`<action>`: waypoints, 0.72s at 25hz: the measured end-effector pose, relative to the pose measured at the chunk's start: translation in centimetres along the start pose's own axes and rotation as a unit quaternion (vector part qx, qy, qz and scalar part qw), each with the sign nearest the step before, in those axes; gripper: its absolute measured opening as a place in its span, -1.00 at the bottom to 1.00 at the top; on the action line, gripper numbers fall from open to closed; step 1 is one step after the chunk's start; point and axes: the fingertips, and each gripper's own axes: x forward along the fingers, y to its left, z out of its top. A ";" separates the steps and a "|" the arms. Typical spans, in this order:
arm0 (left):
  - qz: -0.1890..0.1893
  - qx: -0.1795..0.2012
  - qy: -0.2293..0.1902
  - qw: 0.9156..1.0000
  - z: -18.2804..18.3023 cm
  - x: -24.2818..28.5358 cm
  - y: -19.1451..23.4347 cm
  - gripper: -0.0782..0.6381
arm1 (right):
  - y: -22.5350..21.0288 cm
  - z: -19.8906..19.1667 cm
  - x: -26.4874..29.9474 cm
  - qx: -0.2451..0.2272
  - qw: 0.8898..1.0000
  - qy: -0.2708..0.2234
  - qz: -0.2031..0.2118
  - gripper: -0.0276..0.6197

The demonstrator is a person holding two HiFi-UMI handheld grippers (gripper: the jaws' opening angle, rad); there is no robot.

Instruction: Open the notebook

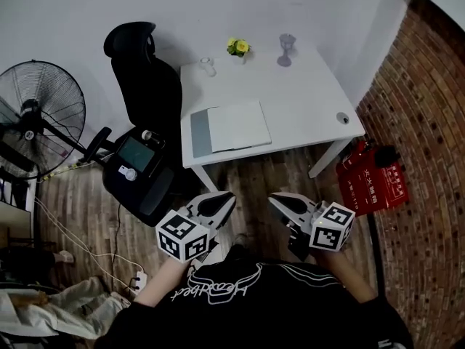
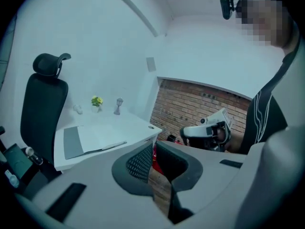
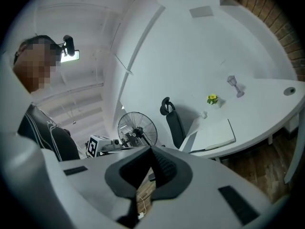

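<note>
Left gripper (image 2: pixel 153 145): the jaws are closed tip to tip. Nothing is gripped between them and nothing is touched.
Right gripper (image 3: pixel 151 150): the jaws are likewise brought together at the tips. Nothing is clamped and nothing is touched.
Position of grippers: both are held side by side in front of the person's chest, above the wooden floor and well apart from the table (image 1: pixel 305 104). The left one is seen at the left of the head view.
Notebook (image 1: pixel 231 128): one is counted. It is laid flat and closed near the front edge of the table, towards its left end, with a grey band along its left side and a white cover.
Marker cubes: two are counted, one on each gripper (image 1: pixel 184 237) (image 1: pixel 333 227).
Things at the back of the table: three are counted. A small pot of yellow flowers (image 1: pixel 237 47) is set between a small white object (image 1: pixel 208 66) and a clear goblet (image 1: pixel 286 49).
Office chair (image 1: pixel 142 75): one black chair is seen, placed just beside the left end of the table.
Fan (image 1: pixel 36 118): one is seen, stood left of the chair.
Red box (image 1: pixel 374 180): one is seen on the floor, by the brick wall at the right.
</note>
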 end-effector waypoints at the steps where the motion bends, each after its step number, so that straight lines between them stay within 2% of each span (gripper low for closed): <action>1: -0.002 0.002 -0.004 1.000 0.1 -0.1 -0.6 -0.65 | 0.3 -0.2 -0.2 -0.004 1.000 0.002 0.006 -0.91; 7: -0.007 0.005 -0.008 1.000 0.1 -0.4 -3.1 -0.65 | 1.4 -1.6 -1.5 -0.008 1.000 0.016 0.022 -0.91; 18: 0.006 0.023 -0.005 1.000 0.1 -1.4 -5.9 -0.65 | 2.9 -1.8 -3.4 -0.014 0.999 0.006 0.033 -0.91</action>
